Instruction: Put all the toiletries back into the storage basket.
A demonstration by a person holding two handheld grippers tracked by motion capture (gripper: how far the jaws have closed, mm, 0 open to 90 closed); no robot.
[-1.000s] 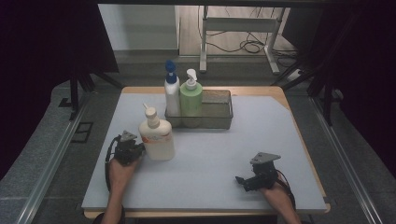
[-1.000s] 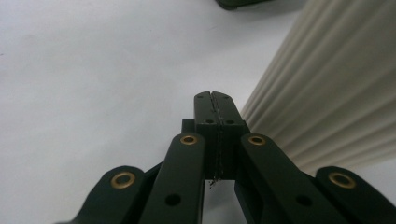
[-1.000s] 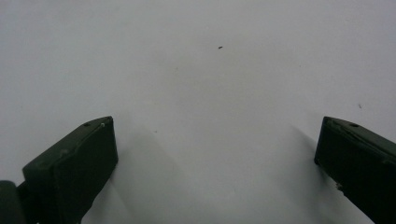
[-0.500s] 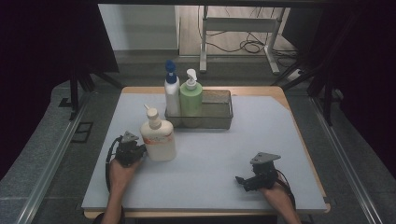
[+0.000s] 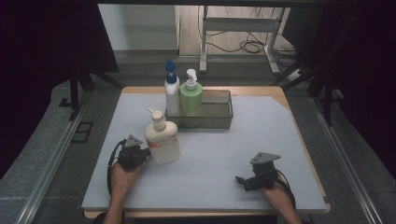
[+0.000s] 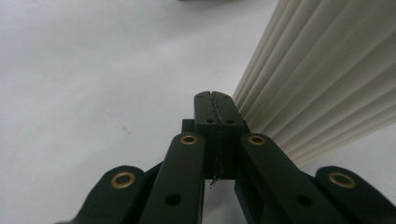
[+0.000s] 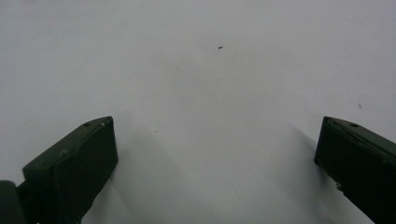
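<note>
A cream pump bottle with an orange label stands on the grey table, left of centre. My left gripper lies just to the bottle's left with its tips at the bottle's side. In the left gripper view the left gripper has its jaws pressed together with nothing between them. The ribbed cream bottle rises right beside its right jaw. My right gripper rests near the front right of the table. The right gripper is open wide over bare table.
A wire basket at the back centre holds a white bottle with a blue cap and a green pump bottle. Its right half is free. Black curtains and a metal frame stand beyond the table's far edge.
The left gripper and the cream bottle have shifted very slightly to the right. The right gripper has stayed where it was.
</note>
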